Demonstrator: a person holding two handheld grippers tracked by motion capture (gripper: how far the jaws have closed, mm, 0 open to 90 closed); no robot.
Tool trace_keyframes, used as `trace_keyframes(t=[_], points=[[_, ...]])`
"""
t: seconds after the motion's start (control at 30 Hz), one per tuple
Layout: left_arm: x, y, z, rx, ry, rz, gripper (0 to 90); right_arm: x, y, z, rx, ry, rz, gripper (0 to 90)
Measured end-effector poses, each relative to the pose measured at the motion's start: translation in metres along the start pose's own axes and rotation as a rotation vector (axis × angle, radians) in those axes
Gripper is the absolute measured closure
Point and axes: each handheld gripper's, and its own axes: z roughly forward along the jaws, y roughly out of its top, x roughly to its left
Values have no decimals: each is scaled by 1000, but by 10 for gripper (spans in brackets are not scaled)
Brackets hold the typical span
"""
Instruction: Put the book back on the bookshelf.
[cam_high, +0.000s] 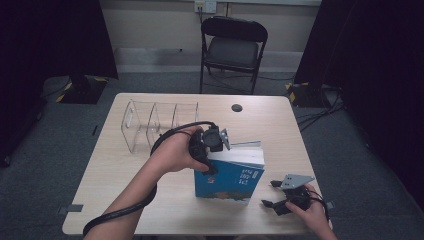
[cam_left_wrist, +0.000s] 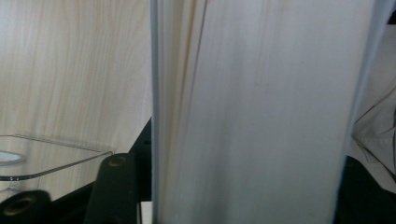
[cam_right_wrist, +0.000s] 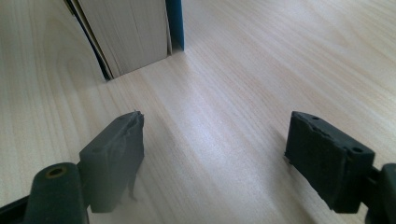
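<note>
A thick blue book (cam_high: 230, 177) stands on its edge in the middle of the wooden table (cam_high: 115, 170), with the cover facing the person. My left gripper (cam_high: 216, 156) comes down on its top left corner, and the person's hand wraps around it. In the left gripper view the pale page block (cam_left_wrist: 261, 112) spans the gap between the two black jaws, which lie against both covers. My right gripper (cam_high: 270, 193) rests low at the table's front right, apart from the book, jaws spread wide. In the right gripper view its pads (cam_right_wrist: 116, 154) hold nothing and the book (cam_right_wrist: 135, 32) stands ahead.
A clear acrylic divider rack (cam_high: 155, 125) sits at the back left of the table, close behind the left hand; its edge (cam_left_wrist: 46, 158) is beside the left jaw. A small black disc (cam_high: 237, 107) lies near the far edge. A black folding chair (cam_high: 232, 45) stands beyond the table.
</note>
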Motion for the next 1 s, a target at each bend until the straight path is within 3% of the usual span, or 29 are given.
trace_keyframes(t=[0.03, 0.1, 0.2, 0.37, 0.47, 0.5, 0.6, 0.63, 0.8, 0.93, 1.0], points=[[0, 0, 0, 0, 0, 0, 469, 0, 0, 0, 0, 0, 0, 189], [0, -1, 4, 4, -48, -6, 523, 0, 0, 0, 1, 0, 1, 189], [-1, -2, 7, 13, -45, 2, 554, 0, 0, 0, 0, 1, 1, 189], [0, 0, 9, 48, -39, -41, 547, 0, 0, 0, 1, 3, -1, 189], [-3, 1, 8, 68, -40, -26, 595, 0, 0, 0, 0, 1, -2, 189], [-6, 1, 7, 75, -33, -85, 603, 0, 0, 0, 0, 0, -1, 189], [-7, 0, 6, 78, -24, -153, 613, 0, 0, 0, 0, 1, -2, 189], [-7, 0, 6, 78, -24, -153, 615, 0, 0, 0, 1, 1, -2, 189], [-6, -5, 3, 65, -15, -231, 618, 0, 0, 0, 0, 0, -3, 189], [-2, -10, -2, 75, -3, -242, 619, 0, 0, 0, 0, 1, -2, 189], [-2, -13, -6, 81, 18, -282, 619, 0, 0, 0, -1, 0, -3, 189]])
